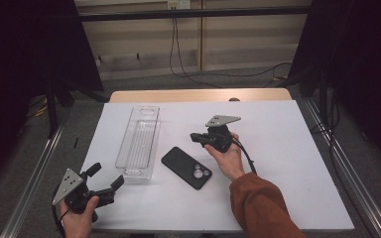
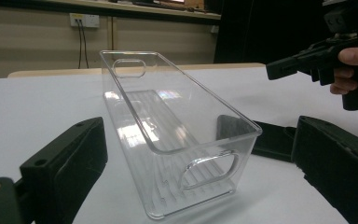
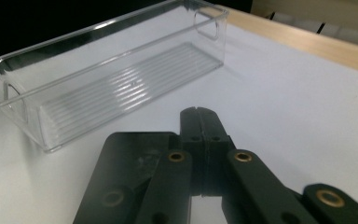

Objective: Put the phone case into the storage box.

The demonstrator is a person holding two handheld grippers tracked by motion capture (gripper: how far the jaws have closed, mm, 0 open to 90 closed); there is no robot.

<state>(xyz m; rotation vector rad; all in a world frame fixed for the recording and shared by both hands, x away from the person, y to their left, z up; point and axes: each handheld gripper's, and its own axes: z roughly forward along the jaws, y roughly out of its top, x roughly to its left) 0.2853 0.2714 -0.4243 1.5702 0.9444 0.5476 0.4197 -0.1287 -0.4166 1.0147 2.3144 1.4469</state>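
Note:
A clear plastic tray (image 1: 135,148) lies lengthwise on the white table, with nothing in it. To its right a black phone (image 1: 181,163) lies face down, camera rings showing. My left gripper (image 1: 105,175) is open at the table's near left corner, and its jaws frame the tray's near end (image 2: 198,135). My right gripper (image 1: 194,136) hovers just beyond the phone, pointing left at the tray. Its jaws are shut tight together (image 3: 199,116) with nothing between them. The tray (image 3: 98,32) lies ahead of them, and the phone's dark edge (image 2: 270,140) shows behind the tray.
A white sheet (image 1: 278,148) covers the table, with a wooden strip (image 1: 198,95) along the far edge. Metal rails (image 1: 34,168) run down both sides and black curtains hang beyond them. A cable (image 1: 245,156) trails from the right gripper.

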